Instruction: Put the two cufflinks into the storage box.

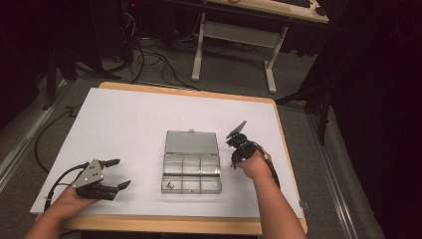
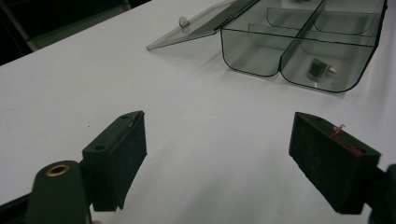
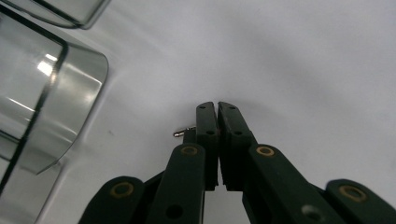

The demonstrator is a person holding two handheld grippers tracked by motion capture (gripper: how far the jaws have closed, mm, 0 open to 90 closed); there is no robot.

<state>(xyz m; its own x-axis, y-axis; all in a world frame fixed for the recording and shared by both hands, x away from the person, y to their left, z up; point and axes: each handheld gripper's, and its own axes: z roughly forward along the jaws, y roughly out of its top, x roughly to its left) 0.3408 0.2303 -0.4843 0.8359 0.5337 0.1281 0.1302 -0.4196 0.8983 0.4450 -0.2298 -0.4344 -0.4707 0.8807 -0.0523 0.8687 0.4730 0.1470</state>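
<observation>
Metal pin (image 3: 180, 132) gleams in pinching right claw (image 3: 217, 112); left claw (image 2: 224, 140) gapes.

The small metal part (image 3: 183, 132) between the right gripper (image 3: 217, 108) fingers is mostly hidden behind the left finger; only a short silvery end sticks out, too small to identify. In the left gripper view, the clear box (image 2: 299, 46) is cut off by the top and right edges, and the tiny dark piece (image 2: 318, 68) in its near compartment is blurred behind the wall
</observation>
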